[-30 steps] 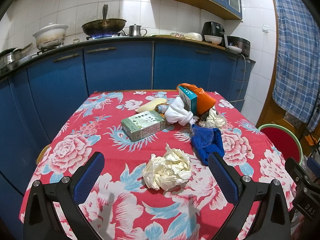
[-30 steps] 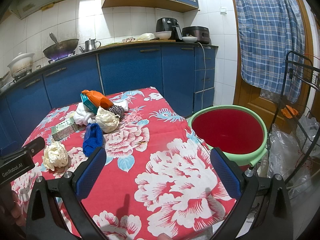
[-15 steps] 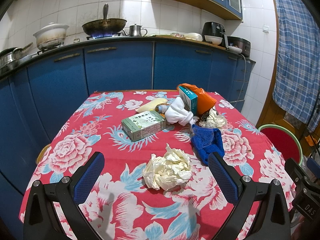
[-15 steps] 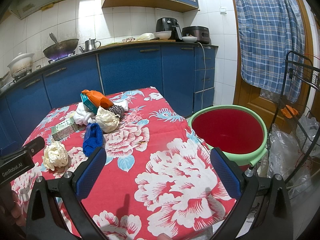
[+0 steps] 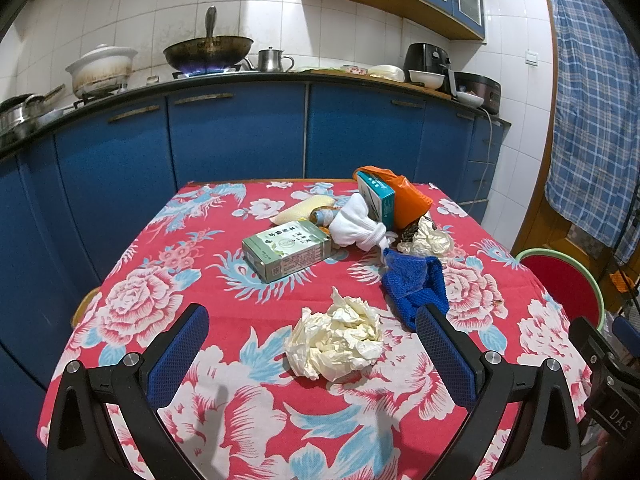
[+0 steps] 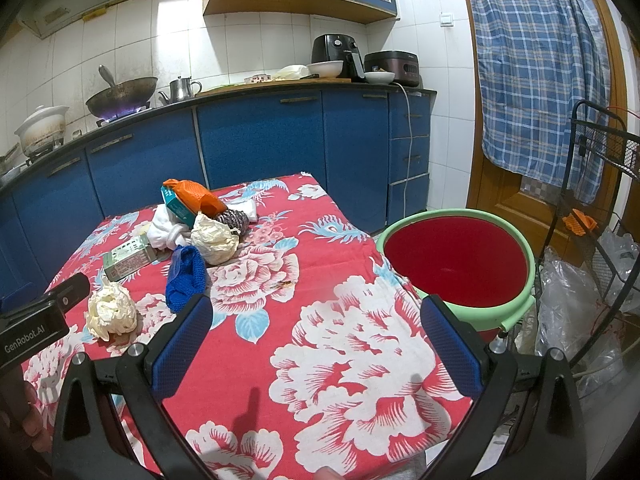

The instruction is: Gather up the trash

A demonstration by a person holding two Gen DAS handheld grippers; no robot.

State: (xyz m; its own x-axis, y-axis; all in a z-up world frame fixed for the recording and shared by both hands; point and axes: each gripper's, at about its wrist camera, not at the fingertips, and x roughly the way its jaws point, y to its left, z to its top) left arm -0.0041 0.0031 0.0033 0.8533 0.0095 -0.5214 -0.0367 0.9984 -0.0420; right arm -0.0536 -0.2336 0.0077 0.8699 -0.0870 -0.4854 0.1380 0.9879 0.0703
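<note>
On the table (image 5: 168,280) all trash, crumpled paper (image 5: 336,336) included, is left uncollected, red bin (image 6: 456,256) seen empty, left gripper (image 5: 312,344) and right gripper (image 6: 316,336) held spread, nothing pinched.

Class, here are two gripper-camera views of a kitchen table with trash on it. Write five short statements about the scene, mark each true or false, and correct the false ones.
1. Both the left gripper and the right gripper are open and hold nothing. True.
2. The crumpled paper lies in front of the left gripper. True.
3. The red tub is full of trash. False: nothing shows inside it.
4. The green box stands upright on end. False: it lies flat on the tablecloth.
5. The wok sits over a lit burner. True.
</note>
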